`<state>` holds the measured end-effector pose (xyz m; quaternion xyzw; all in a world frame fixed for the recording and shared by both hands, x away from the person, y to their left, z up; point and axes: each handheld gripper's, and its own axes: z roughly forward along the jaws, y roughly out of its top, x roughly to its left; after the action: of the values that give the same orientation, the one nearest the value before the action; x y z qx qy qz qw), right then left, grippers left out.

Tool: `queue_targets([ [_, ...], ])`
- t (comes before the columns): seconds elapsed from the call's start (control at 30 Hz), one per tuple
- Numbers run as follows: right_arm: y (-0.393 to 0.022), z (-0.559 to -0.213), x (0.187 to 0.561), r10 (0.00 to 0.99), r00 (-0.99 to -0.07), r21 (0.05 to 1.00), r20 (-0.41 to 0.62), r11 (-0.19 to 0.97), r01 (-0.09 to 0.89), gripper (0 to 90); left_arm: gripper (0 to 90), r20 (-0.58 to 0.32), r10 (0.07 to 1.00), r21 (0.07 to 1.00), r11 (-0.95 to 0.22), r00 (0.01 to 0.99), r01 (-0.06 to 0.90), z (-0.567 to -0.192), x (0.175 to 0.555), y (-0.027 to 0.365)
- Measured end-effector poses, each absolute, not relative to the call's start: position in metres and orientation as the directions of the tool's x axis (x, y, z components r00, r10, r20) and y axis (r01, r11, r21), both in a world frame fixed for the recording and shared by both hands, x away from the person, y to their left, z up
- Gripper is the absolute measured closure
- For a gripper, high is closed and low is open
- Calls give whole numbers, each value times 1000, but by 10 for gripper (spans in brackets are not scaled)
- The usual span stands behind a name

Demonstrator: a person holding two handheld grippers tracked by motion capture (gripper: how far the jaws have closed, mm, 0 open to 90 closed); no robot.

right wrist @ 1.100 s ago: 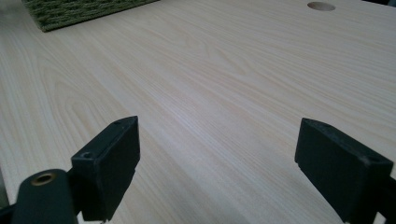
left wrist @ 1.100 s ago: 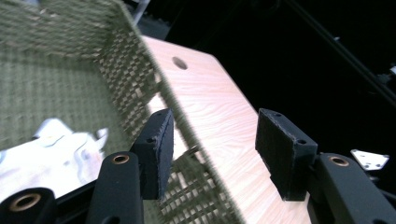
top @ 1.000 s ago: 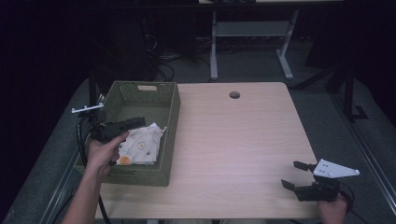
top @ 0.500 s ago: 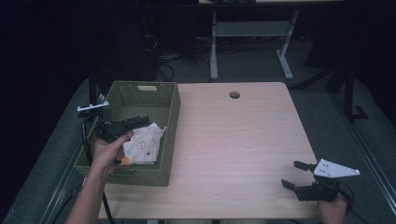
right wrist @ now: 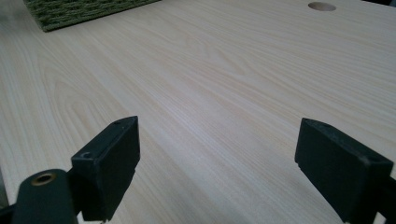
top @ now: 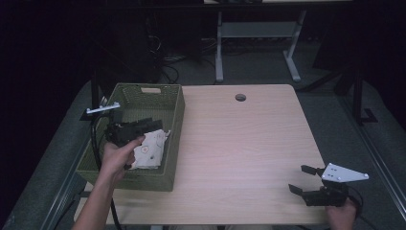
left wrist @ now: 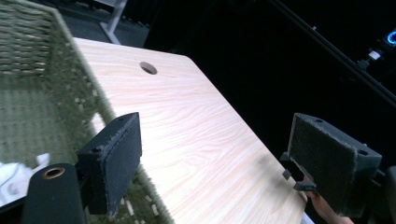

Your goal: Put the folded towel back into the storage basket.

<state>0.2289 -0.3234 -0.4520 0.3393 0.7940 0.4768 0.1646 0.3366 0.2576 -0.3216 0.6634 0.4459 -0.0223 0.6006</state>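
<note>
our left gripper (top: 151, 125) hung over the green woven basket (top: 175, 120) in the high view, its jaws having just been opening, now spread wide with nothing between them. below it, inside the basket, lay the white packet (top: 149, 149) with an orange mark on it, resting loose on the basket floor toward the wall that faces the bare tabletop. our right gripper (top: 306, 179) sat at the near right corner of the table (top: 249, 143), well apart from the basket, its jaws parted and empty. we saw nothing else lying on the wood, only the round cable hole (top: 240, 97) near the far edge.

in the left gripper view, our two pads (left wrist: 116, 161) stood far apart with bare table showing between them. the basket wall (left wrist: 70, 88) rose at the left, and a corner of the white packet (left wrist: 16, 172) peeked in at the lower left, clear of the jaws.

in the right gripper view, our jaws framed plain wood grain; the basket's corner (right wrist: 84, 11) lay far off at the top left.

we judged the placing done: the packet was in the basket and released. what was left, as far as we could tell, was lifting our left gripper clear of the basket.
</note>
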Motion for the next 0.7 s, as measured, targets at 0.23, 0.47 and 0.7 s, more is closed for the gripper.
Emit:
queue_targets([
  [0.23,-323,-452,228,693,-718,869,63,316,382,135,176,-533,540,801,74,652,594,-312,333,237],
  [0.47,-322,-451,227,695,-717,871,61,314,379,135,176,-507,515,817,31,691,576,-305,329,215],
  [0.7,-321,-449,226,689,-723,873,53,320,368,135,176,-483,497,826,-15,721,564,-303,324,195],
])
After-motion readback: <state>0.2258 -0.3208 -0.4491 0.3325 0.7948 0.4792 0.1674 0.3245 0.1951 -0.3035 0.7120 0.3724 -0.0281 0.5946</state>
